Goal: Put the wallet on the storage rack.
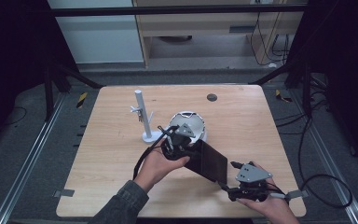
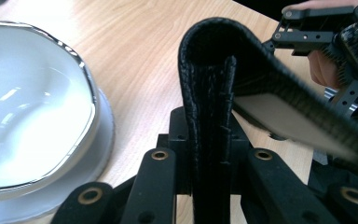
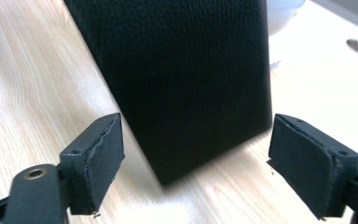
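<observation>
We see the left gripper (image 1: 175,142) clamped on a black leather wallet (image 1: 208,160), held just above the wooden table (image 1: 242,116) beside a white bowl (image 1: 189,123). Right gripper (image 1: 235,179) w/ jaws spread, near wallet's other end.

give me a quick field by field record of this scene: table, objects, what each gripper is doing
table: wooden table
objects: black case, white bowl on a plate, white stand
left gripper: jaws shut on the folded edge of the black case, lifting that end
right gripper: jaws open, facing the case's lower end, not touching it
case position: tilted, lower corner at the table
bowl: beside the left gripper, untouched
</observation>
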